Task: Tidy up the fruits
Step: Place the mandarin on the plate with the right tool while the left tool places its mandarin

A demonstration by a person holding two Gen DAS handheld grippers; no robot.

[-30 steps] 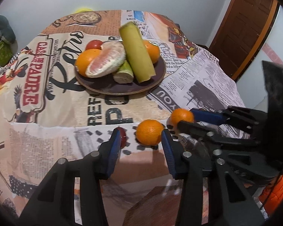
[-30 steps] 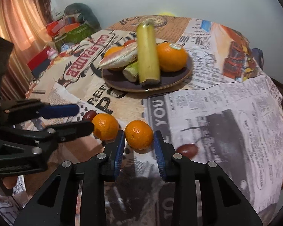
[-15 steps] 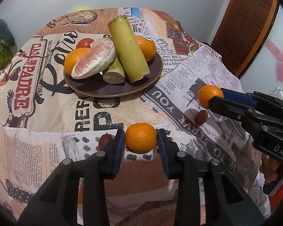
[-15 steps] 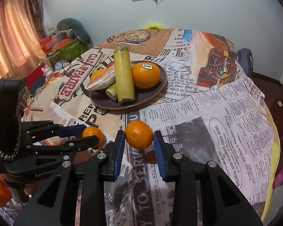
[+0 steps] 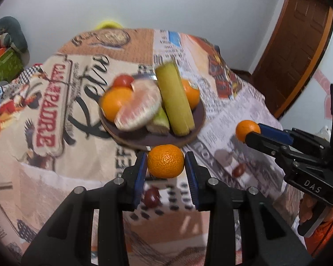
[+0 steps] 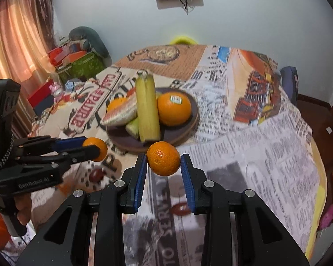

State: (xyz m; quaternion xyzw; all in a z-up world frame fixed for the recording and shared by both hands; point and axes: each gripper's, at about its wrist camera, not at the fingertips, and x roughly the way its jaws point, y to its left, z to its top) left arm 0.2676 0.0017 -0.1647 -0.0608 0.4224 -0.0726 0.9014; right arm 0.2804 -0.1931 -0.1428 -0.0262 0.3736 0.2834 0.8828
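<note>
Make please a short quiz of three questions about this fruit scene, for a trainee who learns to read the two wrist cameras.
1. True or false: the left gripper holds nothing.
2. What lies on the tablecloth under the right gripper: A) a small dark red fruit, B) a banana, C) a knife?
3. Fill in: the orange with a sticker sits on the ____.

Key
1. False: it is shut on a mandarin, lifted off the cloth.
2. A: a small dark red fruit lies there, below the right gripper's mandarin.
3. Plate: the dark plate, beside the long green stalk.
</note>
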